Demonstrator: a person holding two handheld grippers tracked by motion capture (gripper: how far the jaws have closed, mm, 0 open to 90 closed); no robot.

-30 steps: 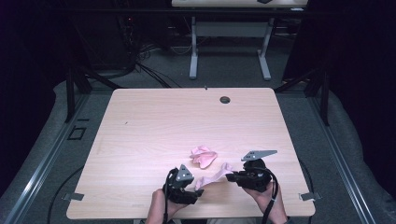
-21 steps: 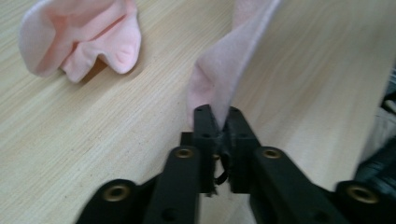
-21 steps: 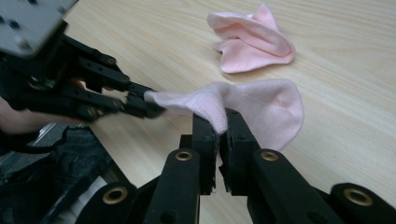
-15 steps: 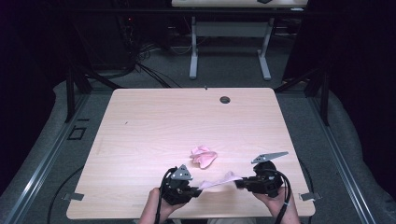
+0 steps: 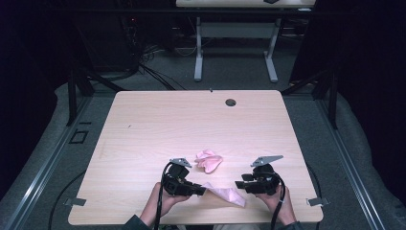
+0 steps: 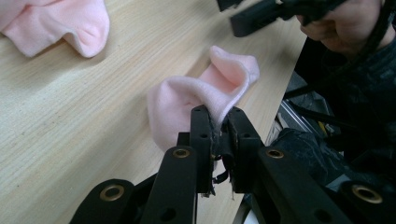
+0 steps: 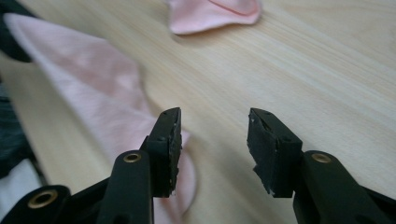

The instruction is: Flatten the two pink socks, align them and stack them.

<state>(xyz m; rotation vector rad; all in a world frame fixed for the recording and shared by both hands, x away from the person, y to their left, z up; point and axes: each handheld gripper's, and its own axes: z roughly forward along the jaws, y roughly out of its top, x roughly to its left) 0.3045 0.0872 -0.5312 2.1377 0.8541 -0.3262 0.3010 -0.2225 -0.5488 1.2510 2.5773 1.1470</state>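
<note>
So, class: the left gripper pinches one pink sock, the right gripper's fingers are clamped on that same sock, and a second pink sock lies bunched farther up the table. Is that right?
Not quite. The right gripper is open: its fingers stand apart with bare table between them, as the right gripper view shows. The left gripper does pinch the pink sock, and the second pink sock lies bunched farther up.

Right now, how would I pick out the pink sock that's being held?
On the pale wooden table, look to the near edge between the two hands. The stretched-out pink sock lies flat there, pinched by the left gripper, unlike the crumpled pink sock lying loose behind it.
</note>
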